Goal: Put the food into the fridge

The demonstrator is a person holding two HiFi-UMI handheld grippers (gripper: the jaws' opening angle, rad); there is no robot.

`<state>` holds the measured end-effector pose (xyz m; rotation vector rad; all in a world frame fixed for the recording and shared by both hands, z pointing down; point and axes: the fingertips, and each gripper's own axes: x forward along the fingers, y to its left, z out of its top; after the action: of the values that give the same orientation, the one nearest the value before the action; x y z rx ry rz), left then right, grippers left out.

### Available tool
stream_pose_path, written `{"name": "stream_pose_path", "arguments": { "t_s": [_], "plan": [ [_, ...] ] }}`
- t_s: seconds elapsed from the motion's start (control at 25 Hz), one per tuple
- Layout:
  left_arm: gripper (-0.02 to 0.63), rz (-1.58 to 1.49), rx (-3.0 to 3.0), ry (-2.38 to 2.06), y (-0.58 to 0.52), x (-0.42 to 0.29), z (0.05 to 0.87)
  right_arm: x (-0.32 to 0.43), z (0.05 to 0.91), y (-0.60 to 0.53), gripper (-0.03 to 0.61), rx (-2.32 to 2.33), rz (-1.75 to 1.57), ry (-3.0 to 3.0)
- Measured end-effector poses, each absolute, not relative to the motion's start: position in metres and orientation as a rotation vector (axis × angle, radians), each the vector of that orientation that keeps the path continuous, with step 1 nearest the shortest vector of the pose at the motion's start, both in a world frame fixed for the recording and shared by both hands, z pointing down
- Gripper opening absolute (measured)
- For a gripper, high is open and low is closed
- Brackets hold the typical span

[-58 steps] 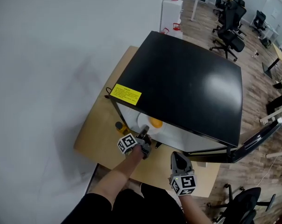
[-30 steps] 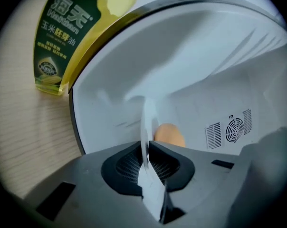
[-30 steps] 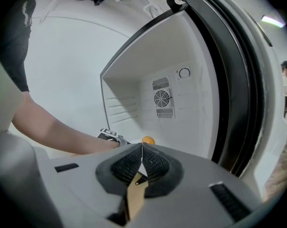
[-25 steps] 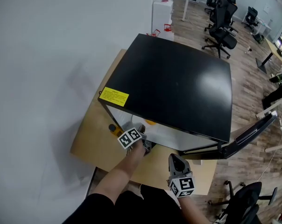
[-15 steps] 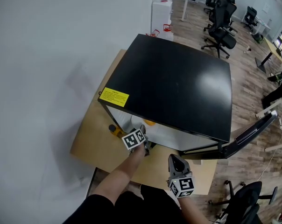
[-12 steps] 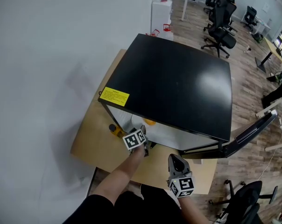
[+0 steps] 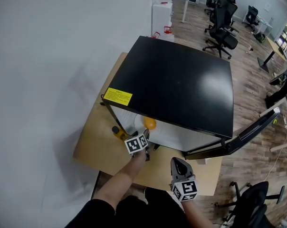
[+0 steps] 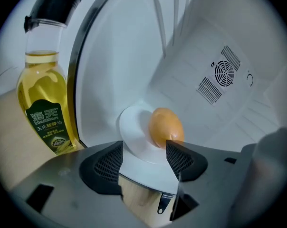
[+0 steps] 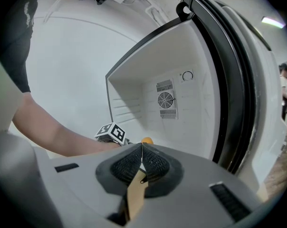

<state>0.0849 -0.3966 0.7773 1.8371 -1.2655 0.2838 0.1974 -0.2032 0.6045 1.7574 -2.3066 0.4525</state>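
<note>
The food point(image 8: 165, 127), an orange, smooth, egg-shaped piece, lies straight ahead of the left gripper point(image 8: 144, 152) and a little toward its right jaw. It rests on a round white plate point(image 8: 132, 125) that sits on the floor of the fridge point(image 7: 181, 89), just past the front edge. The left jaws are opening: their dark, ribbed pads stand wide apart and press on nothing, with the plate's near rim lying low between them. The food's long axis seems to run away from the jaws and deeper into the fridge, though the wide lens makes that hard to judge. So we judge the plate is set down, and the coming move turns on drawing these jaws straight back without catching that rim. Left of the left jaws, outside the fridge wall, a clear plastic bottle point(image 8: 44, 103) of yellow oil with a black cap stands upright on the pale wooden tabletop point(image 7: 98, 141). The fridge is matte black outside and glossy white inside, with a round vent point(image 8: 224, 71) on the back wall far beyond the jaws. The right gripper point(image 9: 141, 163) hangs back from the opening with its jaws closed on nothing. The open door point(image 7: 248, 132) is off to its right, so we judge it the nearer one for closing.
</note>
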Motion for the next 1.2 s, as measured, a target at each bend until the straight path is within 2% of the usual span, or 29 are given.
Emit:
{"name": "stream_pose_path", "arguments": {
  "t_s": [0.6, 1.08, 1.12, 1.2],
  "plan": [
    [0.265, 0.319, 2.099, -1.195, -0.336, 0.063, 0.716, 0.192, 0.589, -0.156, 0.060, 1.817, 0.377, -2.248],
    [0.264, 0.220, 2.505, -1.081, -0.139, 0.000, 0.571, 0.139, 0.547, -0.050, 0.060, 1.942, 0.399, -2.195],
    [0.256, 0.210, 2.512, -1.082, -0.124, -0.008, 0.563, 0.133, 0.541, -0.041, 0.060, 1.953, 0.402, -2.192],
    [0.174, 0.179, 2.526, -1.105, -0.097, -0.028, 0.547, 0.121, 0.527, -0.026, 0.060, 1.983, 0.400, -2.183]
  ]
}}
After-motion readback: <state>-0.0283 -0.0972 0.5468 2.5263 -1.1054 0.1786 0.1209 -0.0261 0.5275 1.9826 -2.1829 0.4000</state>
